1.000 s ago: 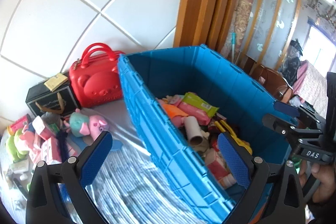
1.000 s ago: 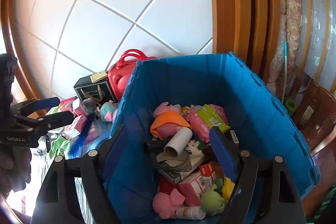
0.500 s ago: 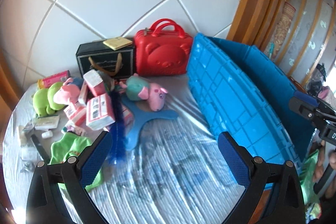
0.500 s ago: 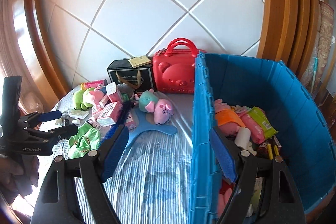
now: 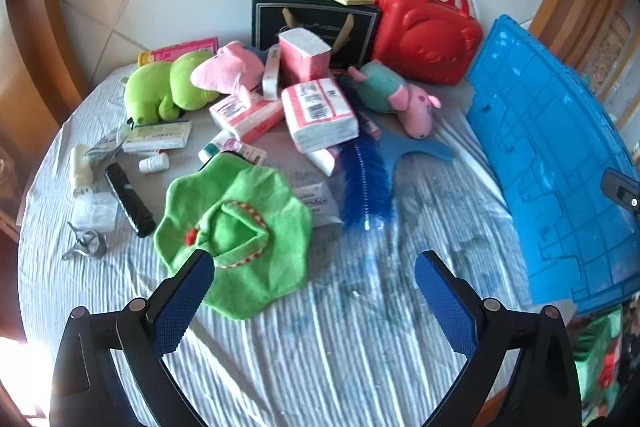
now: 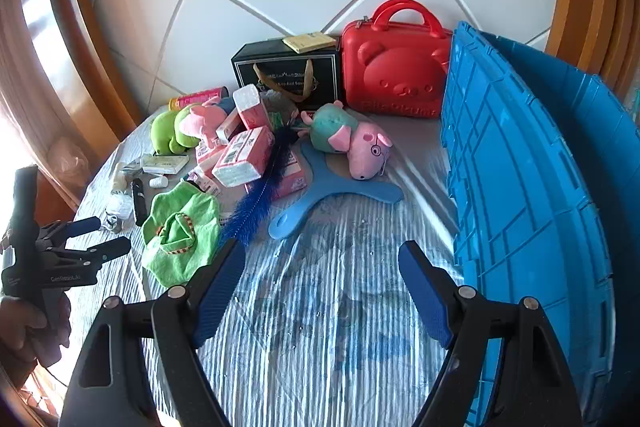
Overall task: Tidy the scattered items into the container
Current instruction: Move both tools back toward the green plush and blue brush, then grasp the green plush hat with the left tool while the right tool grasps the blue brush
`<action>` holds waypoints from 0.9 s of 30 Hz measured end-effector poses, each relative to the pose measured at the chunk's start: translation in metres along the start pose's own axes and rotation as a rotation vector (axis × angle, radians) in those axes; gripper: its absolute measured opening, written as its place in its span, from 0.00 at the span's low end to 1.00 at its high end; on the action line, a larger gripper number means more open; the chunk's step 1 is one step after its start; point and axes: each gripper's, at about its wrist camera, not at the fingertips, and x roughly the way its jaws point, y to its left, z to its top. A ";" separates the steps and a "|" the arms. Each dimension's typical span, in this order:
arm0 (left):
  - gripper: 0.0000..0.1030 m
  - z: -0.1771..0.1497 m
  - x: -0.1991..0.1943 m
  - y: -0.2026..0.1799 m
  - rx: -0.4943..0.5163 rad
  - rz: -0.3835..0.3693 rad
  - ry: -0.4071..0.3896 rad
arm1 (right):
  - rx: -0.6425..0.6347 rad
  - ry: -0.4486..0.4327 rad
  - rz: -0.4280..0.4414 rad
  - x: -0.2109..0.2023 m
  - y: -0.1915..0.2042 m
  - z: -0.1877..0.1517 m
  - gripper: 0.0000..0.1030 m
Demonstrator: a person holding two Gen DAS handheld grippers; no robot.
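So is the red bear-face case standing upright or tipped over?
Upright. The red plastic bear-face case stands on its base beside the black gift box, handles on top, embossed face forward. Its back is hidden.

"GenRobot.AI" on left tool [image 6: 102, 239] body; rest unreadable.

We hold the left gripper [image 5: 314, 291] and the right gripper [image 6: 322, 281] tilted downward, jaws spread wide, with nothing between the fingers of either.
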 end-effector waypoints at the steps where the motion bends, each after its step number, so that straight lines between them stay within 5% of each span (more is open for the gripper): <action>1: 0.99 -0.002 0.008 0.008 -0.006 0.008 0.010 | -0.002 0.012 0.002 0.009 0.003 -0.002 0.77; 15: 0.99 -0.025 0.129 0.082 -0.028 0.084 0.127 | -0.046 0.143 0.034 0.148 0.048 0.020 0.77; 27: 0.99 -0.025 0.183 0.103 -0.029 0.105 0.164 | -0.029 0.296 0.080 0.284 0.088 0.043 0.77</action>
